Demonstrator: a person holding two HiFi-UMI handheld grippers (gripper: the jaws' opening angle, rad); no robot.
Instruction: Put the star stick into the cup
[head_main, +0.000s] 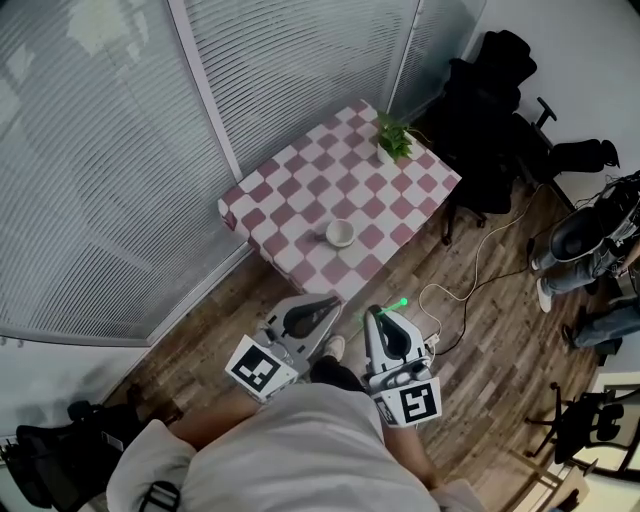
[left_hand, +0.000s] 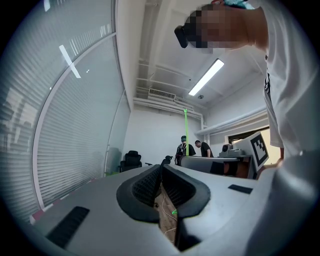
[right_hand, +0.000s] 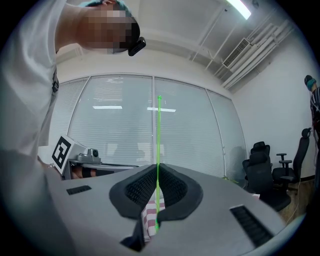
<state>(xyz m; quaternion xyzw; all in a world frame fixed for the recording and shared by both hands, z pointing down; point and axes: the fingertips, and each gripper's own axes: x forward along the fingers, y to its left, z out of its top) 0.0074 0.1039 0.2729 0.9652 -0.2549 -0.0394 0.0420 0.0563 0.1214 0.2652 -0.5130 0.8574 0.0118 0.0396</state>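
Observation:
The white cup (head_main: 340, 233) stands on the pink-and-white checked table (head_main: 300, 180), near its front edge. Well short of the table, over the wooden floor, my right gripper (head_main: 372, 311) is shut on the thin green star stick (head_main: 401, 302). In the right gripper view the star stick (right_hand: 159, 140) rises upright from between the closed pads of the right gripper (right_hand: 158, 167), with the checked cloth (right_hand: 149, 220) showing below. My left gripper (head_main: 337, 299) is level beside it, and in its own view the left gripper (left_hand: 161, 167) has its tips together with nothing in them.
A small potted plant (head_main: 393, 140) sits at the table's far corner. Window blinds (head_main: 90, 150) run behind and to the left. Black office chairs (head_main: 490, 110) and a seated person's legs (head_main: 580, 250) are on the right. A white cable (head_main: 470, 280) snakes over the floor.

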